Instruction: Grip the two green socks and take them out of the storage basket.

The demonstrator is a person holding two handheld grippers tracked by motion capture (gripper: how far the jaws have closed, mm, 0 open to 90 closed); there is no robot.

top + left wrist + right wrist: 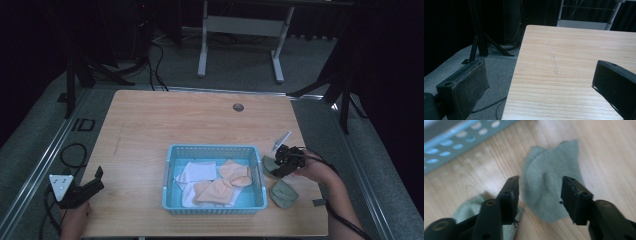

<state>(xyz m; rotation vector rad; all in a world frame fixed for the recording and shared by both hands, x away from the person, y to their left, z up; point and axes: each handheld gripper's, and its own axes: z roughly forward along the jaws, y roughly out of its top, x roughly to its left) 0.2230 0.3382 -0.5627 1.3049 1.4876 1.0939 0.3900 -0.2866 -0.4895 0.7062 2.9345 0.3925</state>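
The right gripper (540, 195), jaws parted, hangs over a green cloth (551, 187) beside the blue basket (451, 142).

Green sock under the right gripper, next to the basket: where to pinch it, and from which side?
Come straight down on the green sock with the right gripper, whose open jaws already straddle it. Pinch the raised fold along its middle: it lies flat on the table, so no edge stands up. Keep clear of the basket.
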